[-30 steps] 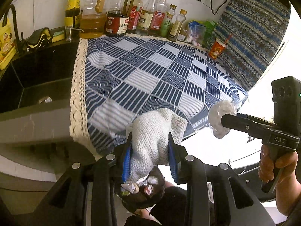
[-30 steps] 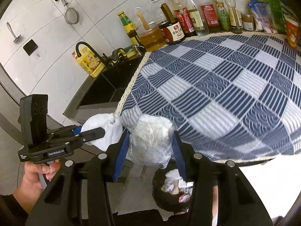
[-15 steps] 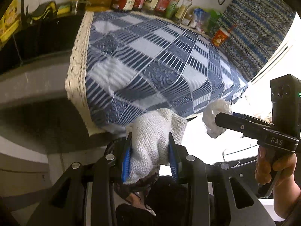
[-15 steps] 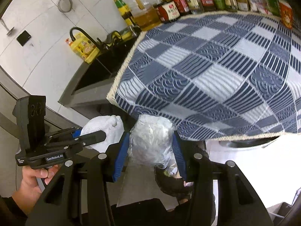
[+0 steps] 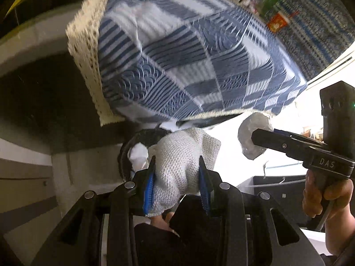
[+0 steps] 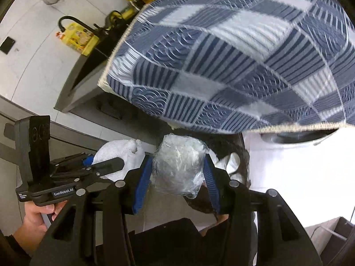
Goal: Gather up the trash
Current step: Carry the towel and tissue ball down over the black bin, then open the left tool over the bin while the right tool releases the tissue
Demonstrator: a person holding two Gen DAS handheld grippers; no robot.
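- Having dropped since a second ago, both views now looking at the hanging front edge of the blue checked tablecloth (image 5: 177,62) instead of down over its top; bottles at the wall nearly gone from sight.
- Left wrist view: left gripper (image 5: 177,177) clamping tight on a white knitted cloth wad (image 5: 179,159), blue pads pressing in on both sides.
- Hanging just beyond and below that wad, the dark rim of a trash bin (image 5: 131,146) with white scraps already inside, tucked close under the tablecloth's lower hem.
- Showing a cream lace border (image 5: 86,51) down the cloth's left edge, then a dark recess beneath the grey counter (image 5: 33,35) to the left.
- Opening out bright and bare to the right, between the cloth's corner and the right gripper (image 5: 255,137), itself squeezing a crumpled clear plastic ball (image 5: 253,130), a hand (image 5: 321,197) wrapping its grip.
- Right wrist view: right gripper (image 6: 177,177) closing firmly on the crumpled clear plastic ball (image 6: 177,166), pads biting its flanks.
- Sitting right behind the ball, the trash bin (image 6: 241,155), partly hidden, under the overhanging tablecloth (image 6: 233,55).
- Holding alongside on the left, the left gripper (image 6: 115,164) with its white knitted cloth wad (image 6: 119,150).
- Running back on the left: a tiled wall (image 6: 28,66), a black faucet (image 6: 68,20), a yellow bottle (image 6: 79,40) by the sink.
- Leaving pale open floor to the right of the bin.
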